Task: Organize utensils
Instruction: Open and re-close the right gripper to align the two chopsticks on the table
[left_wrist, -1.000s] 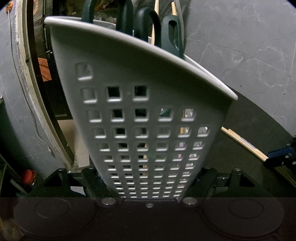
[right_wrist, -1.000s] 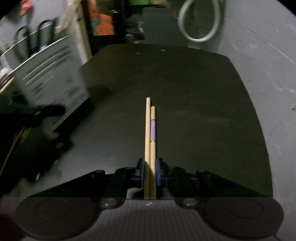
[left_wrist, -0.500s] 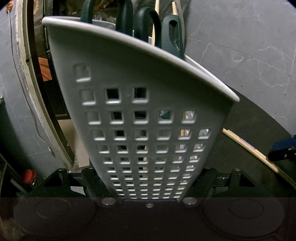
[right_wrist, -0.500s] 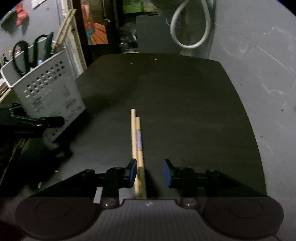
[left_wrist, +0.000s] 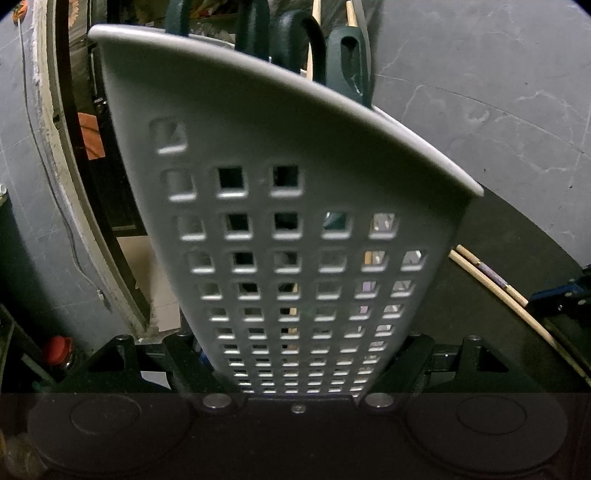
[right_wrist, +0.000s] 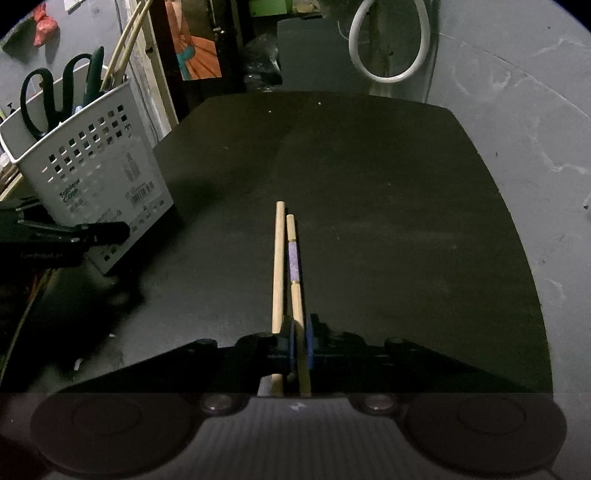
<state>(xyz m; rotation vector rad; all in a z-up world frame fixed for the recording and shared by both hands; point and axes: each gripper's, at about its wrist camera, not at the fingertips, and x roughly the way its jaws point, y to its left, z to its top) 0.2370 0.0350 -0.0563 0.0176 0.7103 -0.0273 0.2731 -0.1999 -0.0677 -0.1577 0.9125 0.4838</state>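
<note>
Gripping: the left gripper (left_wrist: 295, 369) is clamped on the grey perforated caddy (left_wrist: 280, 192), one finger on either side of its lower end.
Left wrist view, caddy: fills the middle of the picture, tilted, its wall of square holes facing the camera.
Left wrist view, contents: dark green scissor handles (left_wrist: 314, 40) and pale wooden sticks rise above the rim.
Left wrist view, table: the black tabletop (left_wrist: 517, 229) shows at the right, with the two chopsticks (left_wrist: 491, 284) lying near the caddy and the right gripper (left_wrist: 557, 299) at their far end.
Right wrist view, right gripper (right_wrist: 300, 349): its jaws have just been closing; the blue pads now pinch the purple-banded chopstick (right_wrist: 295, 266) narrowly between them.
Right wrist view, plain chopstick (right_wrist: 278, 266): lies just left of the banded one and passes outside the left pad, so it is not between the pads.
Right wrist view, caddy: stands at the table's left edge, well apart from the chopsticks, the left gripper's dark finger across its base.
Right wrist view, background: a white hose loop (right_wrist: 389, 40) hangs beyond the table.
</note>
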